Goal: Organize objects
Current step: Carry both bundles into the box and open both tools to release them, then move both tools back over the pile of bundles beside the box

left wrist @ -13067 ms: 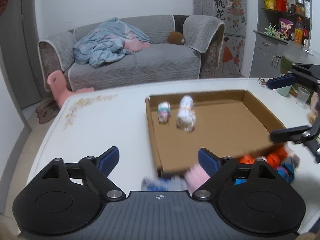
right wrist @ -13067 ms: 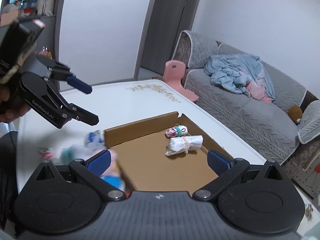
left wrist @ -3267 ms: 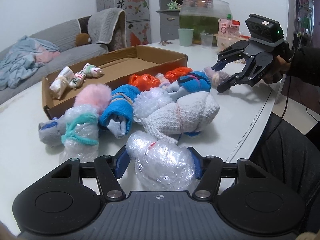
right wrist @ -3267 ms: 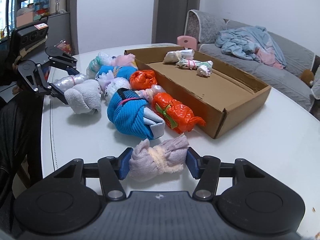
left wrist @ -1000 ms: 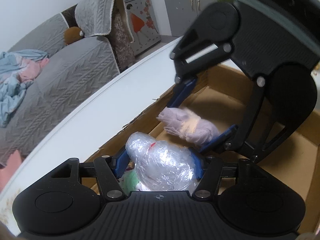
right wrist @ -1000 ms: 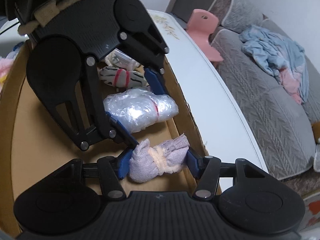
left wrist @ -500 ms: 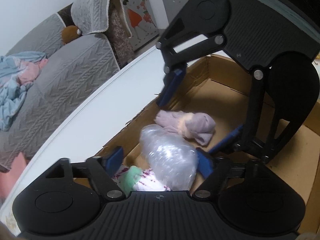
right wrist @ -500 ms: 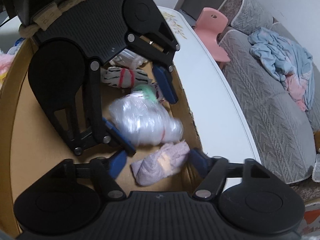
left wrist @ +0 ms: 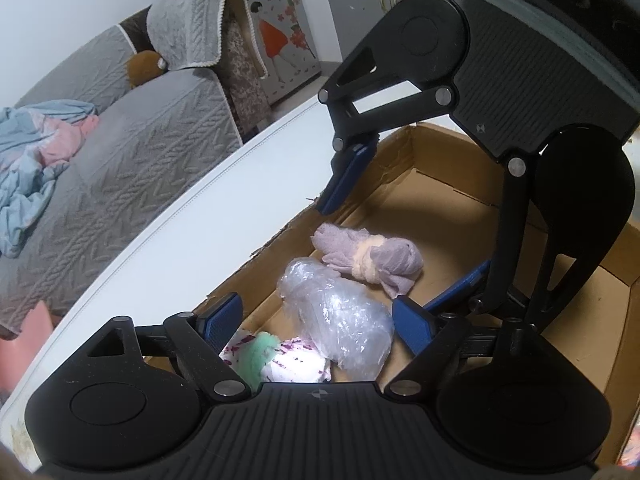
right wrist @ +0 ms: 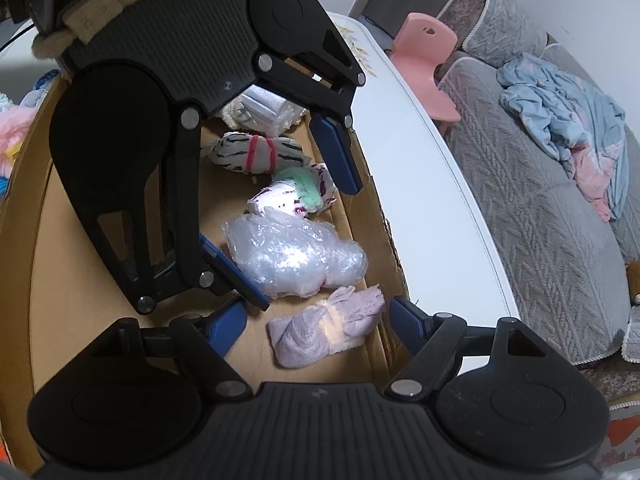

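Observation:
Both grippers hang over the far side of the cardboard box (left wrist: 440, 200), facing each other. My left gripper (left wrist: 316, 318) is open. A clear plastic-wrapped bundle (left wrist: 340, 320) lies loose on the box floor between its fingers, with neither pad pressing on it. My right gripper (right wrist: 316, 320) is open too, and a lilac cloth bundle (right wrist: 324, 332) tied with a pale band rests on the box floor (right wrist: 100, 280) beneath it. The two bundles lie side by side against the box wall. Each gripper also shows in the other's view: the right gripper (left wrist: 400, 236) and the left gripper (right wrist: 286, 216).
Further along the same wall lie a white-and-purple bundle with a green band (right wrist: 296, 196), a striped bundle with a red band (right wrist: 252, 152) and a white bundle (right wrist: 260, 108). Outside the box's left wall a pink fluffy bundle (right wrist: 12, 128) shows. Beyond the white table (left wrist: 180, 220) stand a grey sofa (left wrist: 120, 152) and a pink stool (right wrist: 424, 52).
Both grippers have opened over the last second. The plastic bundle and the lilac bundle left the pads and settled on the box floor. The hands barely shifted.

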